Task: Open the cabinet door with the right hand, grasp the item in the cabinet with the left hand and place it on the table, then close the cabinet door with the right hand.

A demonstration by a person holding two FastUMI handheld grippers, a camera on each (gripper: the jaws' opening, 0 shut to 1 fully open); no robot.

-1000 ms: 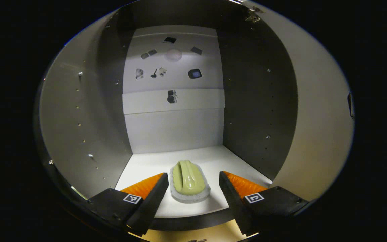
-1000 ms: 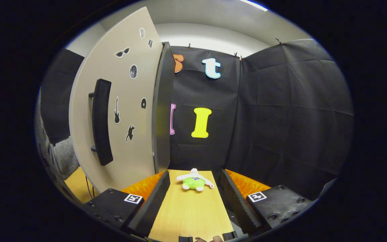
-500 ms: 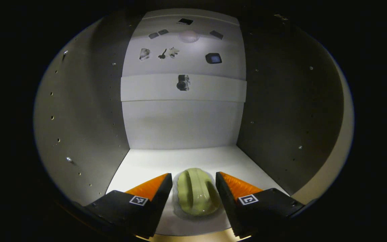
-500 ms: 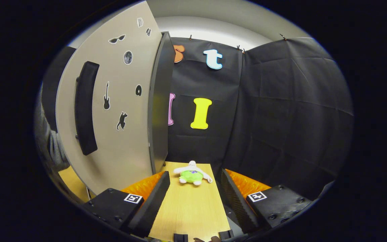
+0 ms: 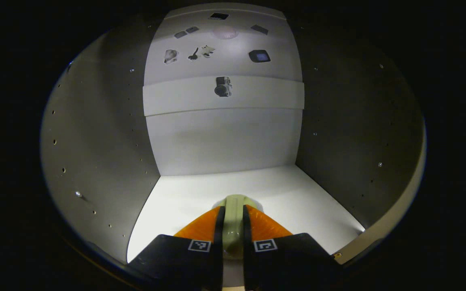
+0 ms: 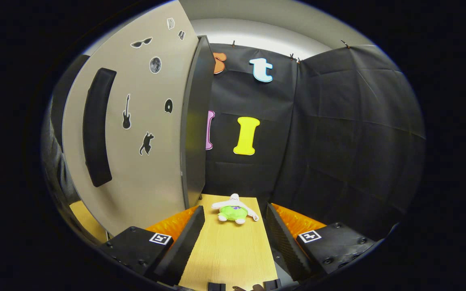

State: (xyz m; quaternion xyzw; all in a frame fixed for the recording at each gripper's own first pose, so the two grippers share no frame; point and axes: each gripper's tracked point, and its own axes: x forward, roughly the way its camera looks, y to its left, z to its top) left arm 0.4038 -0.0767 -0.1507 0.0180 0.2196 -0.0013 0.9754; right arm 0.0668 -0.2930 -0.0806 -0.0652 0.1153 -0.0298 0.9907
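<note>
While left gripper (image 5: 231, 238) clamps one green item (image 5: 233, 220), one plush toy (image 6: 234, 212) on table (image 6: 227, 254)

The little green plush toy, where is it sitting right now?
In the right gripper view, the green plush toy lies on the wooden table, ahead of the open right gripper, just right of the open cabinet door.

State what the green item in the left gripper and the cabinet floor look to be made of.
Green item: glossy, likely smooth plastic or glazed ceramic, judging by the highlight on it; the left gripper pinches it. Cabinet floor: flat matte white, probably laminated board.
</note>
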